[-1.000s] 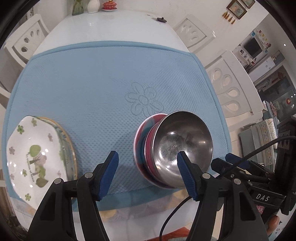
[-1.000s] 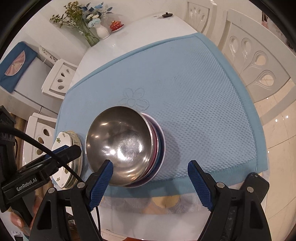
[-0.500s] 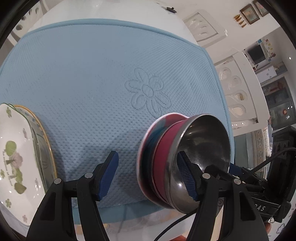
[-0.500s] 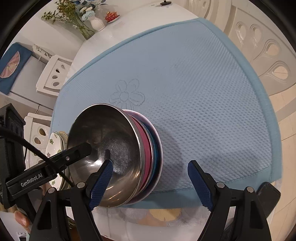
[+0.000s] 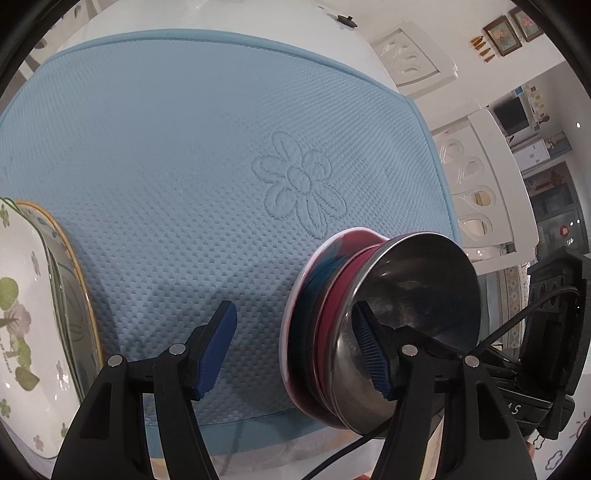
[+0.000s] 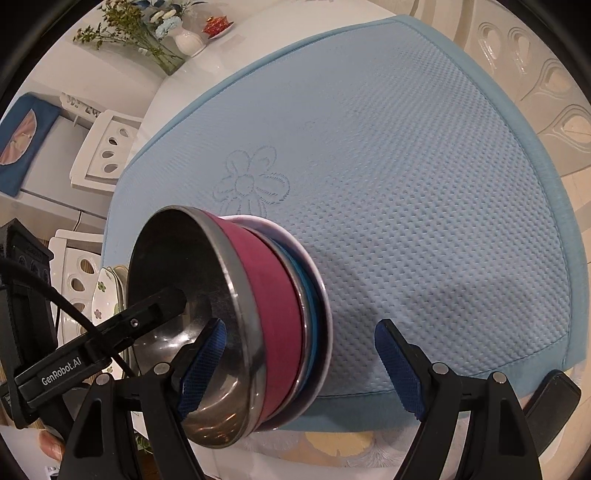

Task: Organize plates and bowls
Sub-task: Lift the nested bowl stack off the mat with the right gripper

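Note:
A steel bowl [image 5: 417, 302] sits on top of a nested stack with a magenta bowl [image 5: 332, 314] and a white-rimmed bowl under it, on the blue mat [image 5: 184, 147]. The same steel bowl [image 6: 177, 280] and magenta bowl [image 6: 273, 306] show in the right wrist view. My left gripper [image 5: 295, 347] is open and straddles the stack's left wall, its right finger inside the steel bowl. My right gripper [image 6: 299, 369] is open and straddles the stack's right wall, its left finger inside the bowl. A stack of floral plates [image 5: 22, 314] lies at the mat's left.
White chairs [image 5: 480, 192] stand around the white table [image 5: 221, 14]. A vase of flowers [image 6: 184, 37] and a small red dish [image 6: 218, 26] stand at the table's far end. The mat's near edge lies close to the table's front edge.
Both grippers have come down lower and closer to the bowl stack, from above it to level with its rim. Each now has one finger inside the steel bowl. The stack has stayed in place.

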The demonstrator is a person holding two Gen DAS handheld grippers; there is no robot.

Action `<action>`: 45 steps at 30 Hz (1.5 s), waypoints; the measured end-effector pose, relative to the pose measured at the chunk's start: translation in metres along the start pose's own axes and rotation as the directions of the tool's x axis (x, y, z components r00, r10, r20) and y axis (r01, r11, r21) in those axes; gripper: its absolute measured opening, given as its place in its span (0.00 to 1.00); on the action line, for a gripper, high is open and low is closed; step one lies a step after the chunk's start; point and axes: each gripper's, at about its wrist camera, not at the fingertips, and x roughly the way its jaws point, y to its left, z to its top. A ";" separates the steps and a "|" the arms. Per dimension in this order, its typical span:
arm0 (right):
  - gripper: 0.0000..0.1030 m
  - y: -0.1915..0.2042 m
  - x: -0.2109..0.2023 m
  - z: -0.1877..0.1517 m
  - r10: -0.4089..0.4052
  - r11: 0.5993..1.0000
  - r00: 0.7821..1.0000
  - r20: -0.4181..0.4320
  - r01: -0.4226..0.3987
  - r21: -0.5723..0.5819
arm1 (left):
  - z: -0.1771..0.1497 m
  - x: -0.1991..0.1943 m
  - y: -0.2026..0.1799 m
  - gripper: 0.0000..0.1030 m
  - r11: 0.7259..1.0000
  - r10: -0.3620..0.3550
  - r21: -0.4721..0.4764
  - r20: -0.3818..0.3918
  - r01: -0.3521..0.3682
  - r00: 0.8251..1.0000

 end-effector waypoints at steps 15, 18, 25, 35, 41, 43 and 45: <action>0.58 -0.017 0.014 0.002 0.092 0.995 0.994 -0.051 -0.089 0.054 | -0.003 -0.005 0.004 0.59 0.994 -0.104 -0.029 0.025 0.105 0.994; 0.52 -0.026 0.017 0.004 0.142 0.986 0.988 -0.068 -0.135 0.095 | -0.003 -0.002 0.006 0.59 0.993 -0.109 -0.046 0.025 0.110 0.994; 0.52 -0.014 0.019 0.004 0.126 0.990 0.990 -0.070 -0.121 0.079 | -0.008 -0.009 0.007 0.59 0.992 -0.117 -0.044 0.054 0.120 0.992; 0.52 0.006 0.024 0.007 0.074 0.997 0.996 -0.048 -0.073 0.027 | -0.012 -0.013 0.015 0.59 0.990 -0.116 -0.069 0.073 0.121 0.991; 0.52 0.008 0.026 0.010 0.064 0.998 0.997 -0.041 -0.064 0.006 | -0.011 -0.011 0.016 0.59 0.990 -0.113 -0.074 0.067 0.118 0.991; 0.52 0.008 0.026 0.011 0.066 0.998 0.997 -0.042 -0.066 0.003 | -0.010 -0.010 0.016 0.59 0.990 -0.112 -0.076 0.065 0.117 0.992; 0.52 0.007 0.027 0.012 0.067 0.998 0.997 -0.043 -0.067 0.000 | -0.010 -0.010 0.016 0.59 0.990 -0.108 -0.081 0.065 0.113 0.992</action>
